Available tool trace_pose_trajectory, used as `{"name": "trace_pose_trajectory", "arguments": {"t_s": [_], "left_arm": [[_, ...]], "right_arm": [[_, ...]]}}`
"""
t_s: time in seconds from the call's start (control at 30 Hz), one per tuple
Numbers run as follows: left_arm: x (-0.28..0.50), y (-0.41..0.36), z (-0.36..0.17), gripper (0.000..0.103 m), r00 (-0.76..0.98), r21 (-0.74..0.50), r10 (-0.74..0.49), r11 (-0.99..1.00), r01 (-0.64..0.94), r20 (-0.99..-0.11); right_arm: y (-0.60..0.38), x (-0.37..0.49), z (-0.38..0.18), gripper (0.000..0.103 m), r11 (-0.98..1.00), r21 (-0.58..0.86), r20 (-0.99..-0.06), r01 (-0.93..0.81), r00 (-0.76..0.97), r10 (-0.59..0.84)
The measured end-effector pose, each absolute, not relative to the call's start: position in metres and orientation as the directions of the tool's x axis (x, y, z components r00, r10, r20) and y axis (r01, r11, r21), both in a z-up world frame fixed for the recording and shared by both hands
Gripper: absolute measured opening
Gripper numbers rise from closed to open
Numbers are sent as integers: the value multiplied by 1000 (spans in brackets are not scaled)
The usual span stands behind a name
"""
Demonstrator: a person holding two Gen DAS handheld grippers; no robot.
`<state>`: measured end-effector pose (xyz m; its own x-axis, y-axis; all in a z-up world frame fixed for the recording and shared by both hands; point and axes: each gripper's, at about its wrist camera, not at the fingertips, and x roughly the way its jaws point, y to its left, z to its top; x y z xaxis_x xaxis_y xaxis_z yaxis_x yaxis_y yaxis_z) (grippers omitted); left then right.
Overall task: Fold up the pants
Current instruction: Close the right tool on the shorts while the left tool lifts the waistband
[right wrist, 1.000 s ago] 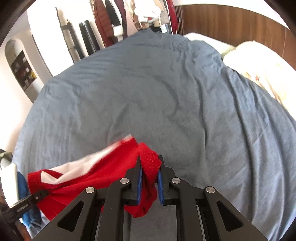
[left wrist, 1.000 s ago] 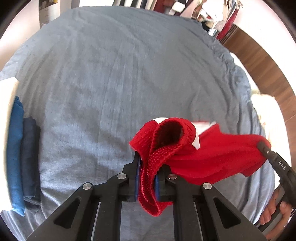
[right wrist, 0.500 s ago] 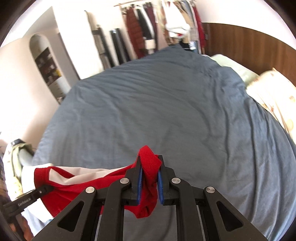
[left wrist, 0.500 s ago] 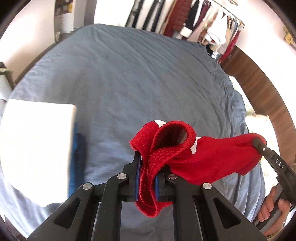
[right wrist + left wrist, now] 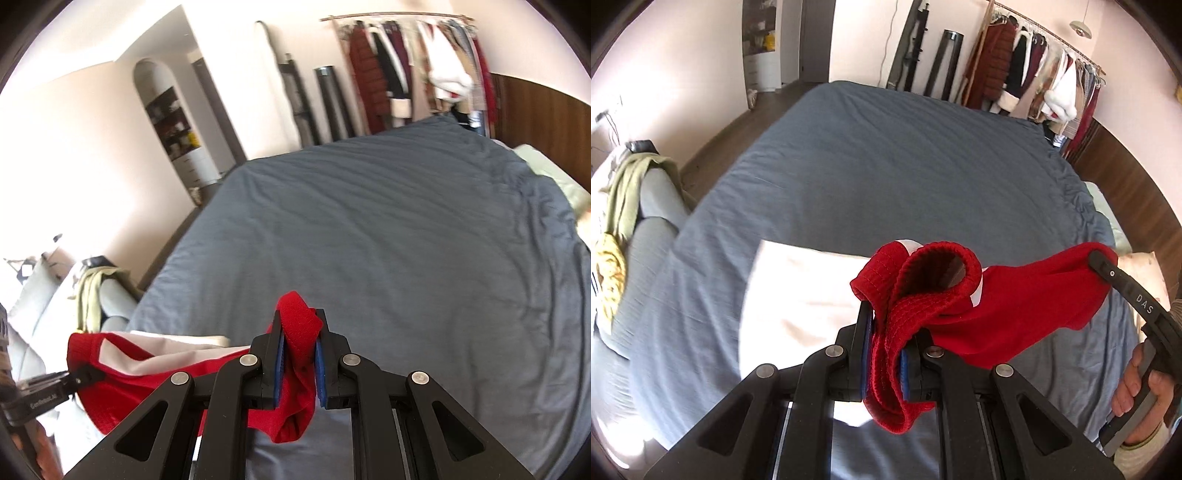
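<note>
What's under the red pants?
Under the red pants, held up by both grippers, lie the blue bedsheet and something white. Whatever sits directly beneath stays covered.

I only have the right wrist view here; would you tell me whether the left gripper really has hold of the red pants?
Observer: Yes. The left gripper has its jaws shut on the ribbed waistband of the red pants.
Operator: Thank you. How does the cloth run between the tools?
Observer: In the left wrist view it spans across to the right gripper, sagging a little in the middle.
Operator: Is there anything beside the bed that I miss?
Observer: A yellow garment lies on the grey sofa.
</note>
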<state>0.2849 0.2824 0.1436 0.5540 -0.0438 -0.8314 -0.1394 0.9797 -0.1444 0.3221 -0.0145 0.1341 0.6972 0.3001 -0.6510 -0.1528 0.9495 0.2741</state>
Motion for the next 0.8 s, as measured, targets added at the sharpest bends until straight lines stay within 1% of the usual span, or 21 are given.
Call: {"name": "trace_pose_trajectory", "arguments": {"t_s": [0.2,0.4,0.6,0.8], "left_arm": [[297,345,140,13,534,-120,-44,987,-107,-844],[310,391,128,13,516,-106,-62,993,-56,-854],[315,404,89,13,421,-86,-70,996,-18,-905],[314,412,53,13,305,-16,-11,1000,-15,-952]], "right_arm": [[49,322,131,14,941,278,-643,-193,691,331],[94,310,109,14,940,299,-663,-164,673,328],[115,283,69,14,950,304,-721,-67,636,276],[123,267,19,14,954,300,-827,-20,492,271]]}}
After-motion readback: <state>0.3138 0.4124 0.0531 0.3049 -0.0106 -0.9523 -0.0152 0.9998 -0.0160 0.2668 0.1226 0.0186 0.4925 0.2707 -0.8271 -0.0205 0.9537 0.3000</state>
